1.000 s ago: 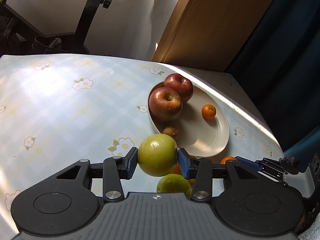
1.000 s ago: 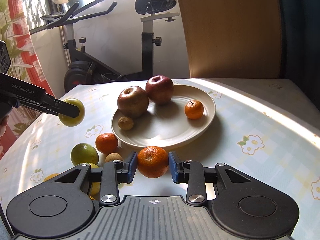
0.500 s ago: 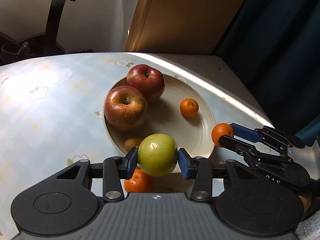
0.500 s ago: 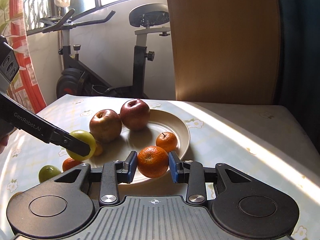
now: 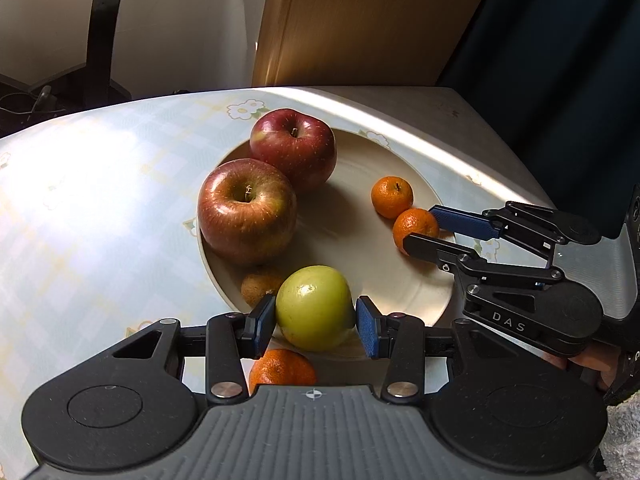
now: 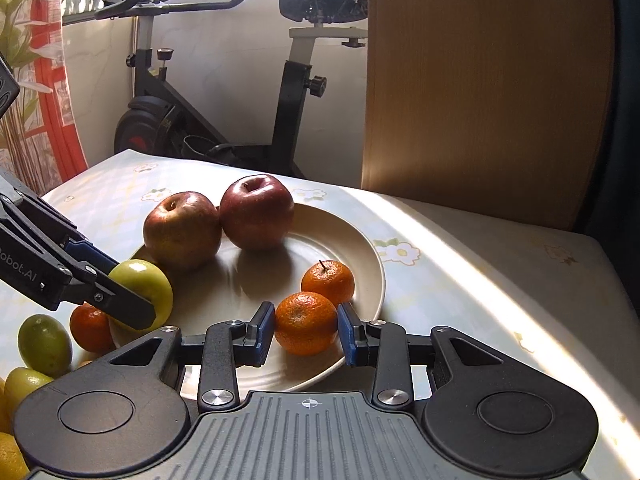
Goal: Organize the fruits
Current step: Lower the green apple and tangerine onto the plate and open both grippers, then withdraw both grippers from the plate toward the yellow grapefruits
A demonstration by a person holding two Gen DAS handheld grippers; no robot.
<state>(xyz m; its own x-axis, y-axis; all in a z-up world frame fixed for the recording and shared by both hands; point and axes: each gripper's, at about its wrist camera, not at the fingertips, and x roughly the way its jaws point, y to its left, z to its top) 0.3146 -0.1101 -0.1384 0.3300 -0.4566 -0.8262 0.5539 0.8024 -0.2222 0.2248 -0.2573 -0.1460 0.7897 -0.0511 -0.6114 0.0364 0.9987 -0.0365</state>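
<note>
A cream plate point(image 5: 360, 176) point(image 6: 360, 248) holds two red apples point(image 5: 246, 210) point(image 6: 256, 212), a small orange point(image 5: 391, 197) point(image 6: 328, 282) and a small brown fruit point(image 5: 260, 282). My left gripper point(image 5: 315, 322) is shut on a green apple point(image 5: 314, 312) point(image 6: 144, 284) over the plate's near rim. My right gripper point(image 6: 306, 330) is shut on an orange point(image 6: 306, 322) point(image 5: 414, 226) over the plate's right side, beside the small orange.
Loose fruit lies on the tablecloth left of the plate: an orange point(image 6: 90, 326) point(image 5: 282, 368), a green fruit point(image 6: 44, 344) and yellow-green ones point(image 6: 24, 384). An exercise bike point(image 6: 224, 80) and a wooden chair back point(image 6: 480, 80) stand behind the table.
Both grippers moved forward over the plate with their fruit. The held orange is now beside the small orange, and the green apple is lower over the near rim.
</note>
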